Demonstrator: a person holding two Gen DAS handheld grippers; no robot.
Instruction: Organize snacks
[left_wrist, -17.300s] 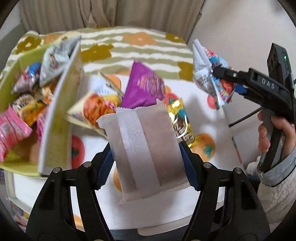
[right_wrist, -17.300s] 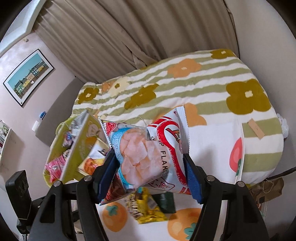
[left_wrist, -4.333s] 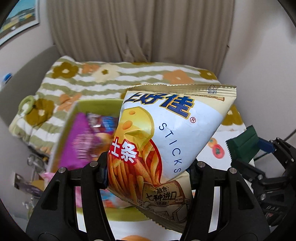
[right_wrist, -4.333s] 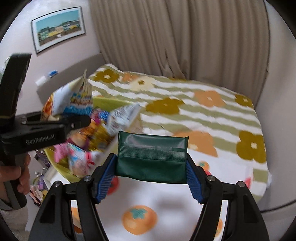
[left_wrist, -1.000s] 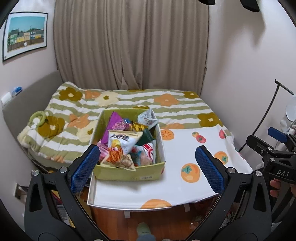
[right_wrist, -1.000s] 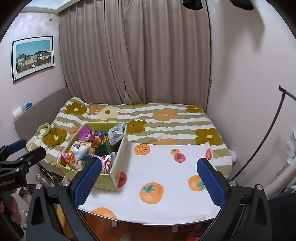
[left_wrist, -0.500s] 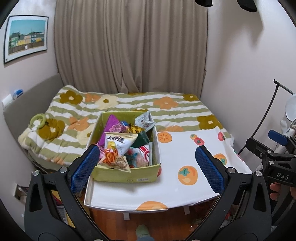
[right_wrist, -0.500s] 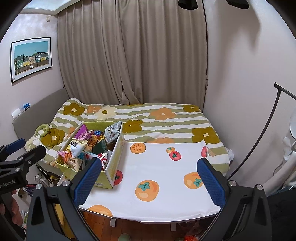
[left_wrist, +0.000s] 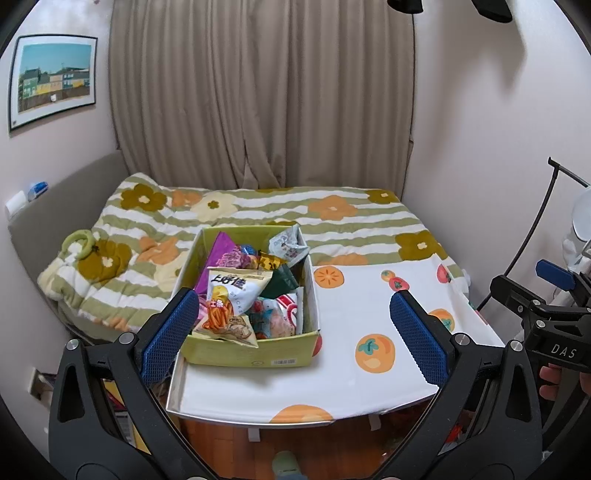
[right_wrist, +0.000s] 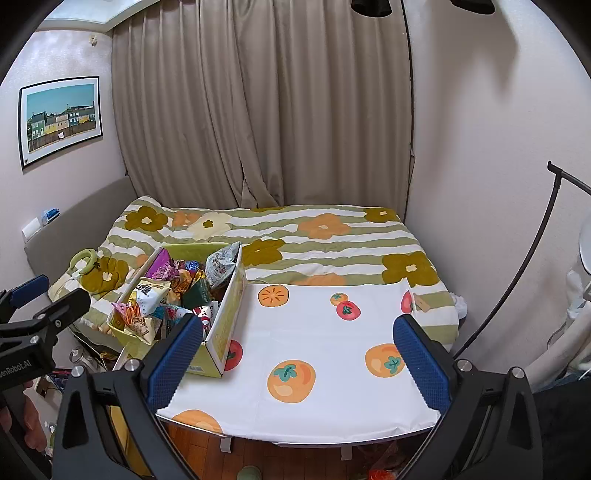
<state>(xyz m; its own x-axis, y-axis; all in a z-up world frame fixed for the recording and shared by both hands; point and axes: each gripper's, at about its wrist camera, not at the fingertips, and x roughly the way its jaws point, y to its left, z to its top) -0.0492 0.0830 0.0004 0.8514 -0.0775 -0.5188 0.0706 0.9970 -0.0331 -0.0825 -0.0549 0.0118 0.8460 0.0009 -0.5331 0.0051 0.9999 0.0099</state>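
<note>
A green cardboard box (left_wrist: 255, 354) (right_wrist: 229, 317) stands at the left end of the low table, filled with several snack bags: a white sticks bag (left_wrist: 232, 306), a purple bag (left_wrist: 225, 254), a dark green pouch (left_wrist: 280, 282) and a silver bag (right_wrist: 221, 266). My left gripper (left_wrist: 293, 339) hangs open and empty, well back from the table. My right gripper (right_wrist: 299, 354) is open too, with nothing between its fingers. Each gripper appears at the edge of the other's view.
The table wears a white cloth with orange fruit prints (left_wrist: 369, 332) (right_wrist: 325, 339). Behind it lies a bed with a striped flower blanket (left_wrist: 332, 221). A green ring (left_wrist: 79, 242) rests on the blanket. Wooden floor shows below the table's front edge.
Both grippers have drawn slightly further back and up; the table and box sit a little lower and smaller in view. Both stay open and empty.
</note>
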